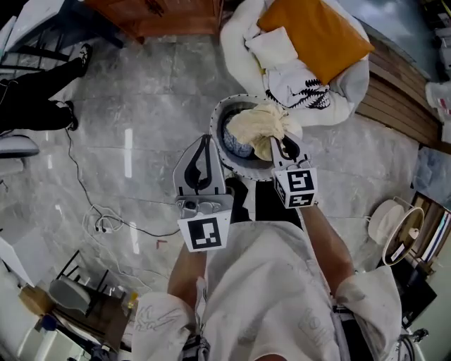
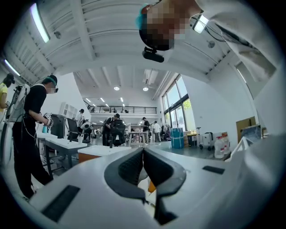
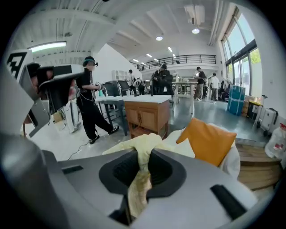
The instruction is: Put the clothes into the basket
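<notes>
A round white basket (image 1: 215, 125) stands on the floor in front of me, with some blue cloth (image 1: 237, 147) in its bottom. A pale yellow garment (image 1: 259, 125) hangs bunched over the basket's right side. My right gripper (image 1: 284, 147) is shut on it, and in the right gripper view the yellow cloth (image 3: 142, 152) is pinched between the pads and trails down. My left gripper (image 1: 205, 141) hovers at the basket's left rim, pointing level. Its jaws (image 2: 143, 155) are shut with nothing between them. More clothes, white with a black pattern (image 1: 301, 89), lie on the beanbag behind.
A white beanbag (image 1: 239, 49) with an orange cushion (image 1: 318, 32) sits just behind the basket. A wooden cabinet (image 1: 165, 15) is at the back and a wooden platform (image 1: 398, 99) at the right. Cables (image 1: 106, 220) lie on the floor at the left, near a person's legs (image 1: 39, 84).
</notes>
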Action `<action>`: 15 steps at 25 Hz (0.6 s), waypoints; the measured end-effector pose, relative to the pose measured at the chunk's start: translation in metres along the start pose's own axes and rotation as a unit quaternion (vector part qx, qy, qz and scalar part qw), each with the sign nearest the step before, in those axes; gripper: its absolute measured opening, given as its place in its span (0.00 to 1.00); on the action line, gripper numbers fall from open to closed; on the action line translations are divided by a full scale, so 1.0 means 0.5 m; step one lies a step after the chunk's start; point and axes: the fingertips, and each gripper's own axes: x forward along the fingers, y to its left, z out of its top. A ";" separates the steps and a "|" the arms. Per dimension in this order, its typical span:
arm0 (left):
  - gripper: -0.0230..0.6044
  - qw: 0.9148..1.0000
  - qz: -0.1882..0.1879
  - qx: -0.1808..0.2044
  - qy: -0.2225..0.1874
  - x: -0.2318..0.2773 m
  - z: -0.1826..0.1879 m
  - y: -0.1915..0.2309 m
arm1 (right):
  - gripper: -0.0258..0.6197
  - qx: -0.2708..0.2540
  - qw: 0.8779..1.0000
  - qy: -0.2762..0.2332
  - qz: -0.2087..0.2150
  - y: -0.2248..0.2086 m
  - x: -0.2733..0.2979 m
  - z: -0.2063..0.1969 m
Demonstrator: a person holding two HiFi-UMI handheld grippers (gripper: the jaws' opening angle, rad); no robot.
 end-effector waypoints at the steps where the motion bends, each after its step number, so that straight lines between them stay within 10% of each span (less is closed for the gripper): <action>1: 0.04 1.000 0.004 0.001 0.006 0.008 -0.013 -0.002 | 0.08 -0.005 1.000 0.011 0.007 -0.001 0.022 -0.022; 15: 0.04 0.997 0.062 -0.007 0.045 0.038 -0.122 -0.009 | 0.08 -0.018 0.979 0.197 0.053 -0.028 0.252 -0.400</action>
